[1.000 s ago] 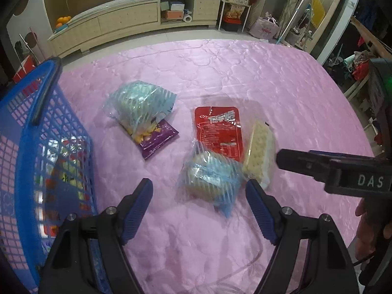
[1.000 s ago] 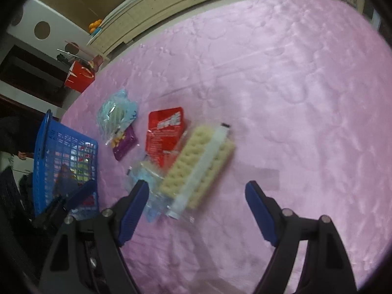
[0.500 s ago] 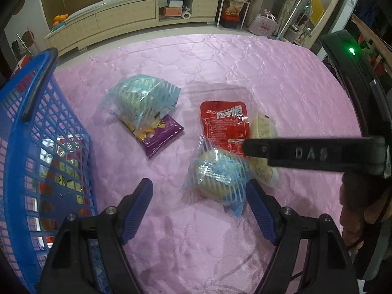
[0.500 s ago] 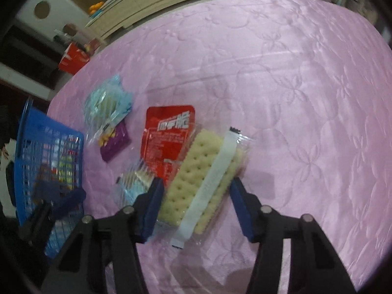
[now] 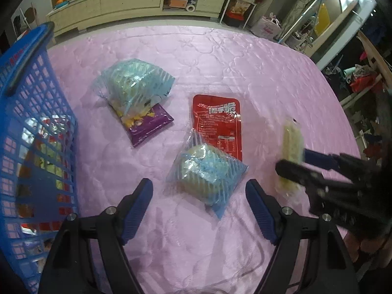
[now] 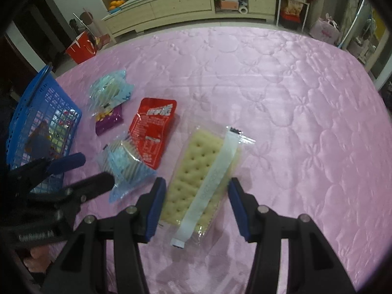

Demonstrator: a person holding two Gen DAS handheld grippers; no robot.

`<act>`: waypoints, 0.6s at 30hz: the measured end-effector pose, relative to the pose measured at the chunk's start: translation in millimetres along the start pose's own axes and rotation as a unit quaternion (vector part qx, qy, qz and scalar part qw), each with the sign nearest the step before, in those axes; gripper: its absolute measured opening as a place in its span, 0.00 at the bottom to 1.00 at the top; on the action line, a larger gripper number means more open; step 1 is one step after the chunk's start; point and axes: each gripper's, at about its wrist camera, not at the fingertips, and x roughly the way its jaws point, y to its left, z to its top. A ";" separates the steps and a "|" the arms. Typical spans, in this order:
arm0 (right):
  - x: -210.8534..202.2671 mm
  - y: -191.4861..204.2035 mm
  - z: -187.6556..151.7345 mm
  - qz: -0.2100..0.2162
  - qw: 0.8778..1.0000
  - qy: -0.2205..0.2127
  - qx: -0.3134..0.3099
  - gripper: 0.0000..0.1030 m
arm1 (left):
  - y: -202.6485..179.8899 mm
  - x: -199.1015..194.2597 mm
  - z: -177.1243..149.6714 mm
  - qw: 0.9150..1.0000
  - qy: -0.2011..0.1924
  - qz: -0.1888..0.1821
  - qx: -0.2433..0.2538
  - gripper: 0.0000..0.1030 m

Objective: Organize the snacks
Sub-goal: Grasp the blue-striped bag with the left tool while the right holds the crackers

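Note:
My right gripper (image 6: pixel 196 186) is shut on a clear pack of crackers (image 6: pixel 203 171), its blue pads pressing the pack's long sides. In the left wrist view the cracker pack (image 5: pixel 291 147) stands on edge in the right gripper (image 5: pixel 294 166), clear of the other snacks. My left gripper (image 5: pixel 198 188) hangs open just above a blue striped bag (image 5: pixel 205 171) with nothing between its pads. A red packet (image 5: pixel 218 122) lies flat behind that bag. Farther left a second blue bag (image 5: pixel 134 85) rests on a purple packet (image 5: pixel 149 125).
A blue mesh basket (image 5: pixel 36 98) holding several snacks stands at the left edge of the pink quilt (image 5: pixel 245 61). A long cabinet (image 6: pixel 196 2) and shelves line the far wall. A red bag (image 6: pixel 80 46) stands on the floor beyond the quilt.
The right gripper's jaws closed onto the cracker pack and rolled, carrying it off to the right of the red packet. The left gripper stayed open over the blue striped bag.

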 end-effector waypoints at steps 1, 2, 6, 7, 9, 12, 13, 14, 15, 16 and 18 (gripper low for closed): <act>0.7 3.7 2.4 0.000 1.000 -0.001 0.001 0.55 | -1.3 1.7 1.7 1.000 0.001 -0.003 -0.004 0.74; 0.8 -0.3 -0.3 0.001 1.000 -0.002 0.001 0.55 | -2.8 1.7 2.7 1.000 0.003 -0.007 -0.008 0.74; 4.8 -1.1 -1.7 -0.003 1.000 -0.006 -0.005 0.55 | -6.1 17.3 10.5 0.999 0.011 -0.004 -0.031 0.74; 5.6 -1.2 -1.4 0.000 1.000 -0.005 -0.004 0.55 | -5.9 20.7 11.9 0.999 0.011 -0.001 -0.036 0.74; 6.0 -2.8 -0.2 0.008 1.000 -0.008 0.000 0.55 | -6.1 25.4 14.1 0.999 0.004 0.009 -0.044 0.74; 8.3 -5.9 0.0 0.017 1.000 -0.009 0.008 0.55 | -8.0 30.7 17.0 0.998 0.002 0.024 -0.050 0.74; 7.8 -7.0 -2.8 0.019 1.000 -0.010 0.010 0.55 | -9.1 31.9 18.4 0.998 0.001 0.031 -0.051 0.74; 8.8 -7.9 -3.5 0.020 1.000 -0.008 0.010 0.55 | -10.6 33.2 19.7 0.998 0.002 0.035 -0.053 0.74; 10.6 -8.9 -4.7 0.023 1.000 -0.006 0.010 0.55 | -13.0 36.2 23.6 0.998 0.003 0.040 -0.052 0.75; 10.6 -8.7 -5.1 0.024 1.000 -0.006 0.011 0.55 | -14.5 37.8 24.6 0.998 0.005 0.045 -0.048 0.77; 12.1 -10.8 -8.1 0.026 1.000 -0.005 0.014 0.55 | -20.7 41.5 23.6 0.998 0.012 0.061 -0.032 0.79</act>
